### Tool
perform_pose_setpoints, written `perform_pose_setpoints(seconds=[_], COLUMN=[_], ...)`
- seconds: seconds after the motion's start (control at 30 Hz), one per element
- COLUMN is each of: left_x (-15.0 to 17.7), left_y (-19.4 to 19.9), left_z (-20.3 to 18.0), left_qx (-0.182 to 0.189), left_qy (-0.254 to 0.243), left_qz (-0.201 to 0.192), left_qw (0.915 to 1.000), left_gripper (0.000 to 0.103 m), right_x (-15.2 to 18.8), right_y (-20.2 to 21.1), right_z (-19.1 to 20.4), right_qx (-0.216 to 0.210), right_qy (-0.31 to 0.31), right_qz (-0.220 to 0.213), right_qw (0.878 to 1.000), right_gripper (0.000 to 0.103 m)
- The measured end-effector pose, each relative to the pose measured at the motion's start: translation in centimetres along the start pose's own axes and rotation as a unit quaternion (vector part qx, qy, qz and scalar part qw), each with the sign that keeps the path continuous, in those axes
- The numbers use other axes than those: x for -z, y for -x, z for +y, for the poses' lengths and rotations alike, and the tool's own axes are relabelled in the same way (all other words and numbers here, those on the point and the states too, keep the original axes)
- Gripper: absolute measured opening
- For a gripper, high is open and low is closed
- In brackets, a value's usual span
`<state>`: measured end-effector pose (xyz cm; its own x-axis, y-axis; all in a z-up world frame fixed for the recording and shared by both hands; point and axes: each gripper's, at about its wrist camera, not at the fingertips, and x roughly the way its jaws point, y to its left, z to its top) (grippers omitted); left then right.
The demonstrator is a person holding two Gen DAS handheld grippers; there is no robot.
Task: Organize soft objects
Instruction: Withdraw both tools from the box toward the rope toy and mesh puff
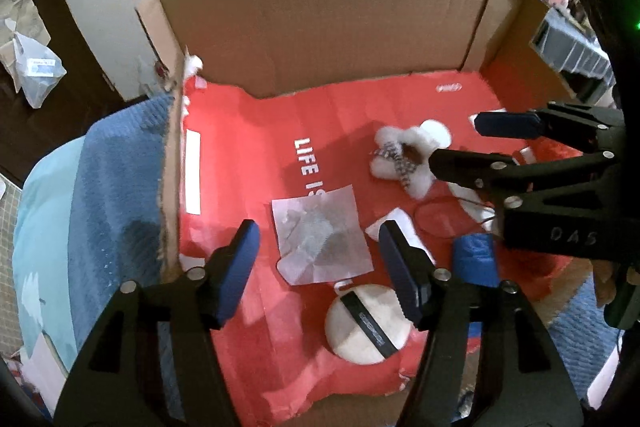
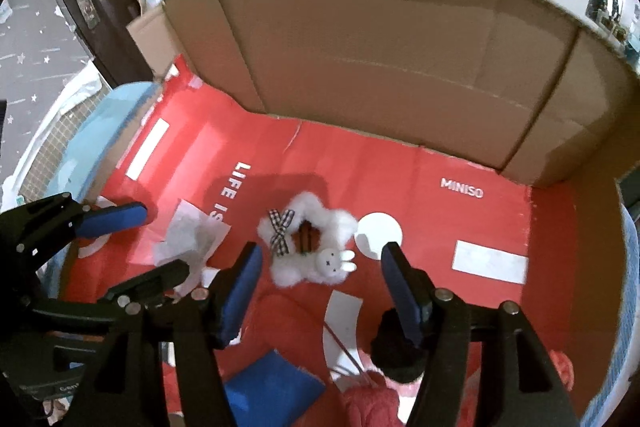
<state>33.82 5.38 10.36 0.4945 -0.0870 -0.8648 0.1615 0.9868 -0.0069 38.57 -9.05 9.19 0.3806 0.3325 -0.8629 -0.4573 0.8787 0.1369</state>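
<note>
A white fluffy star plush [image 2: 308, 247] with a checked bow and a small bunny head lies on the red sheet [image 2: 400, 171]; it also shows in the left wrist view [image 1: 404, 159]. My right gripper [image 2: 318, 259] is open just above and in front of it, and shows from the side in the left wrist view [image 1: 456, 143]. My left gripper [image 1: 316, 239] is open and empty above a crumpled translucent pouch [image 1: 320, 237] and near a cream round puff [image 1: 366, 323] with a black strap. A blue soft pad [image 2: 272, 387] lies near.
Tall cardboard walls [image 1: 328, 23] enclose the back and sides of the red sheet. A red knitted item [image 2: 372, 403] and a black fuzzy ball [image 2: 396, 351] lie under my right gripper. A blue towel [image 1: 112, 195] lies left outside the cardboard.
</note>
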Motion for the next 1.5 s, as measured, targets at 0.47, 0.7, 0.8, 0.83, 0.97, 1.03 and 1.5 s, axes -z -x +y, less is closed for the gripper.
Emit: perform_pose_setpoints(seconds=[0.47, 0.7, 0.8, 0.83, 0.97, 1.03, 1.5], left_x=[3.2, 7.2, 9.2, 9.7, 12.1, 13.7, 21.7], left_y=[9.8, 15.0, 16.8, 17.3, 18.6, 19.1, 18.7], left_z=[-2.0, -4.0, -4.7, -4.9, -6.0, -6.6, -8.1], left_qx=[0.014, -0.011, -0.004, -0.001, 0.001, 0.003, 0.001], left_qy=[-0.007, -0.034, -0.028, -0.025, -0.023, -0.02, 0.012], left_qz=[-0.141, -0.231, -0.266, -0.275, -0.297, -0.308, -0.326], left_qw=[0.9899, 0.9722, 0.9635, 0.9612, 0.9547, 0.9513, 0.9454], left_gripper=[0.077, 0.087, 0.095, 0.096, 0.096, 0.096, 0.098], right_x=[4.2, 8.2, 10.4, 11.3, 14.7, 16.6, 26.8], right_y=[11.4, 17.1, 19.5, 20.3, 22.3, 22.9, 22.3], right_z=[0.1, 1.0, 1.7, 2.0, 3.1, 3.6, 5.0], right_qx=[0.007, 0.006, 0.022, 0.024, 0.031, 0.044, 0.095], right_qy=[-0.022, -0.017, -0.012, -0.01, -0.006, -0.002, -0.032], right_qz=[-0.102, -0.16, -0.195, -0.205, -0.244, -0.259, -0.31], right_qw=[0.995, 0.987, 0.981, 0.978, 0.969, 0.965, 0.945], right_gripper=[0.082, 0.094, 0.1, 0.1, 0.103, 0.103, 0.103])
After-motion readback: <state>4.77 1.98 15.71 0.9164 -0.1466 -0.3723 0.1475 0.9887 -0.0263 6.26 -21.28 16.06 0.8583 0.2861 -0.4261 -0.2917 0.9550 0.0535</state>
